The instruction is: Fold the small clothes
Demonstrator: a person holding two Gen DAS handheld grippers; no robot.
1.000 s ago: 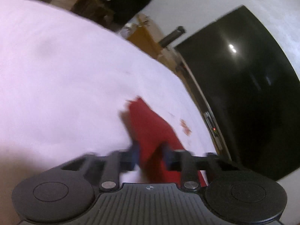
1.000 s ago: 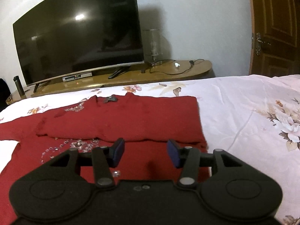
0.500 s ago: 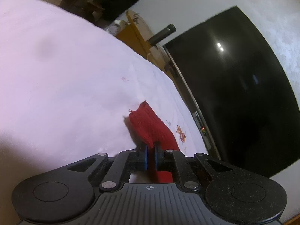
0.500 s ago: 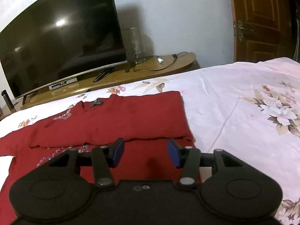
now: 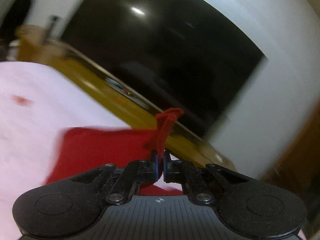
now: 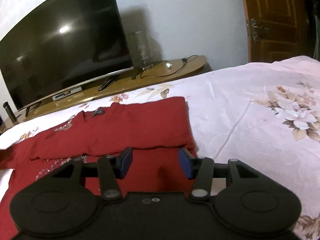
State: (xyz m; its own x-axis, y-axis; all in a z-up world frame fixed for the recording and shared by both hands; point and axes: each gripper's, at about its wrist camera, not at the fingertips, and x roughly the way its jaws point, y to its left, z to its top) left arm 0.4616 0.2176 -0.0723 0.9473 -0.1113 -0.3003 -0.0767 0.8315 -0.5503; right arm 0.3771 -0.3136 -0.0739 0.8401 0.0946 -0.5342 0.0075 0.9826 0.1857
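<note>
Left tongs (image 5: 159, 161) clamped, right tongs (image 6: 155, 163) agape

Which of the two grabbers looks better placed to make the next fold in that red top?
Probably the left. The left gripper is shut on a pinch of the red top, lifted off the bed. The right gripper hangs open above the cloth, holding nothing.

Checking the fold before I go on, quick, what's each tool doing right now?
Left tool: closed on a bunched edge of the red garment.
Right tool: open, holding nothing, above the red garment.
</note>
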